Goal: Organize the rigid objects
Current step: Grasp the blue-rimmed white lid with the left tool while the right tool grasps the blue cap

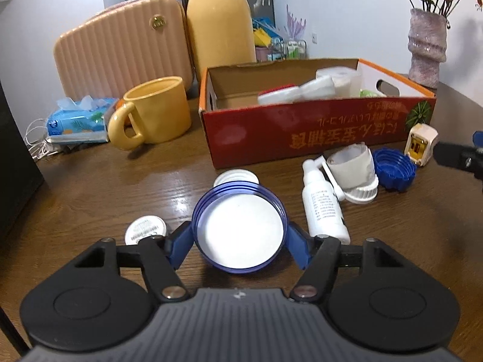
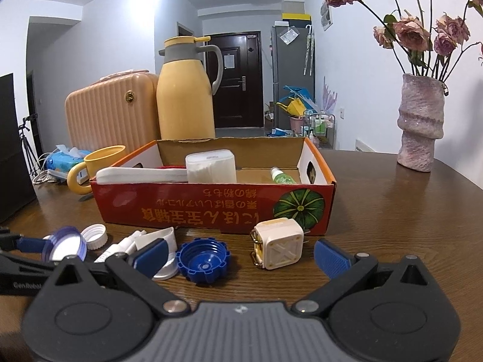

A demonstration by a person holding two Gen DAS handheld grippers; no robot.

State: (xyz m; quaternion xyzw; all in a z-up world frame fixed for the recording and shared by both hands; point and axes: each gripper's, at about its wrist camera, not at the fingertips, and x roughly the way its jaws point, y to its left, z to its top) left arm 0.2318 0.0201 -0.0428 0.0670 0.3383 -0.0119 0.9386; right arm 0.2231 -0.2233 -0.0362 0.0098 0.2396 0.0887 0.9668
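Left gripper (image 1: 238,246) is clamped on a blue lid (image 1: 238,226), one blue pad on each side of its rim, white inside facing up, tilted, lifted off the wooden table (image 1: 105,187). No earlier picture, so only the grip is told.

Right gripper (image 2: 241,255) has its jaws wide apart, nothing between the pads, low over the table. Ahead of it sit a blue ribbed cap (image 2: 202,264) and a cream plug adapter (image 2: 277,242), near each other but apart.

Red cardboard box (image 1: 317,129) stands behind them with white containers and a small green bottle (image 2: 282,176) inside.

A white spray bottle (image 1: 324,208) lies on the table beside a tipped grey-and-white cup (image 1: 353,170). A white cap (image 1: 237,178) sits just behind the held lid, and a small white round lid (image 1: 145,228) lies near the left pad.

A yellow mug (image 1: 154,113) stands left of the box.
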